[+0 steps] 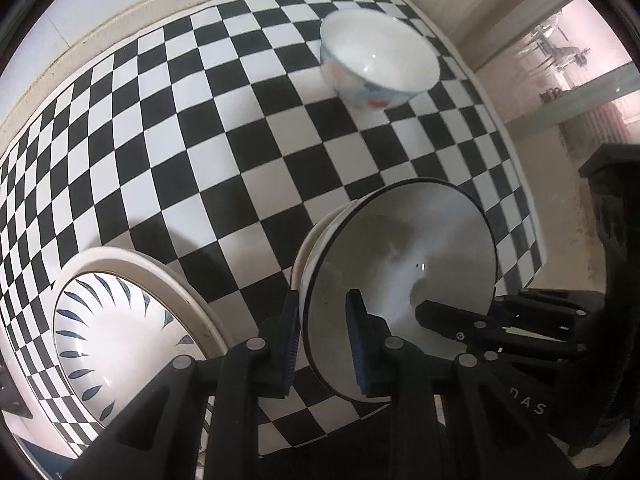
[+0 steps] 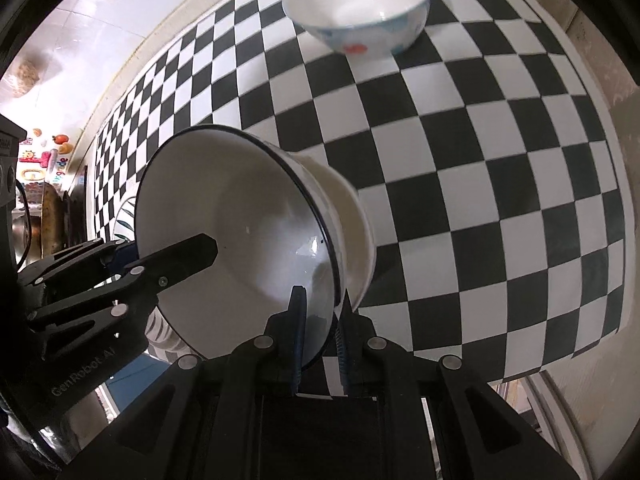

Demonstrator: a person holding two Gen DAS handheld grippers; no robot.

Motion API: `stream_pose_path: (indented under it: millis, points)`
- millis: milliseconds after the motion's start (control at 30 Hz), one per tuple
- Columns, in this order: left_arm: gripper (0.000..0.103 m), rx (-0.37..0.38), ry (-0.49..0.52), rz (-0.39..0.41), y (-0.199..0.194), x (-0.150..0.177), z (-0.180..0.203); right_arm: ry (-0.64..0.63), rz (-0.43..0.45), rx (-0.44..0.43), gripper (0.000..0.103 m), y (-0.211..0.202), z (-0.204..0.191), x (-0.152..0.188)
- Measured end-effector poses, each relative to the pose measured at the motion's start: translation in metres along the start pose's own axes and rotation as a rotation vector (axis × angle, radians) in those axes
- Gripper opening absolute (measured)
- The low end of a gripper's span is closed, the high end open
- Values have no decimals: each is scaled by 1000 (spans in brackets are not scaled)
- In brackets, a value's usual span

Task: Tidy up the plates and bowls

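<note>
A white bowl with a dark rim [image 1: 404, 264] [image 2: 240, 216] is held tilted above the checkered cloth, nested in a cream bowl [image 2: 352, 224] behind it. My left gripper [image 1: 324, 344] is shut on its rim at one side. My right gripper [image 2: 320, 332] is shut on the rim at the other side and shows in the left wrist view [image 1: 452, 316]. A white bowl with blue and red flowers [image 1: 380, 60] [image 2: 360, 8] stands upright at the far end. A plate with blue leaf marks [image 1: 120, 328] lies at the near left.
The black and white checkered cloth [image 1: 200, 140] [image 2: 500, 200] covers the table up to a cream wall edge [image 1: 120, 28]. Kitchen clutter and a pan [image 2: 44, 208] stand at the far left of the right wrist view.
</note>
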State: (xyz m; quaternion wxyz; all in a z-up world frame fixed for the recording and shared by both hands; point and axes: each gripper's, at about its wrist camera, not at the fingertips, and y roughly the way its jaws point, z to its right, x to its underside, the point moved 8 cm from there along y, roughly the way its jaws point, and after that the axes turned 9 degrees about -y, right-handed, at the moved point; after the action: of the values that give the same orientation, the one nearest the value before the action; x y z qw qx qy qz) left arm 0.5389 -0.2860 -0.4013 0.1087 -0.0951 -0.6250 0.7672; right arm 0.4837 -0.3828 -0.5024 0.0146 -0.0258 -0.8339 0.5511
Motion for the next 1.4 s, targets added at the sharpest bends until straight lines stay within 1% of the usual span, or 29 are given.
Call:
stream_pose_path:
  millis: [267,333,500,633,733,967,1067,1133,1400]
  points:
    - [20,-22,-17,-23,10,5,-4,-22,-19,39,15,4,-8,-8]
    - [20,-27,-21,-33,12,5,-4,-28,-33,56,15,10,-18,-13]
    - [20,-35,-27,-52,14,6,-5,-31,-73,79,16,10,-22,-18]
    - [20,-36,-31,-66,14,6,-5,-39,-97,89,18,10,-26,-22]
    - [20,-45,-27,-70,13,6,-6,-41,-104,86,21,10,-27,-24]
    - [20,-37,-37,-69,9,6,-6,-39,-121,76,22,6,-22,-23]
    - [20,-28,-45,-65,7,6,-5,-45,-142,105,24,7,-17,-20]
    - [20,-39,-42,-60,6,6,-5,-52,-139,97,23,8,-19,-20]
    - [20,-35,-54,-52,2,6,-6,-40,-142,71,23,8,-15,-17]
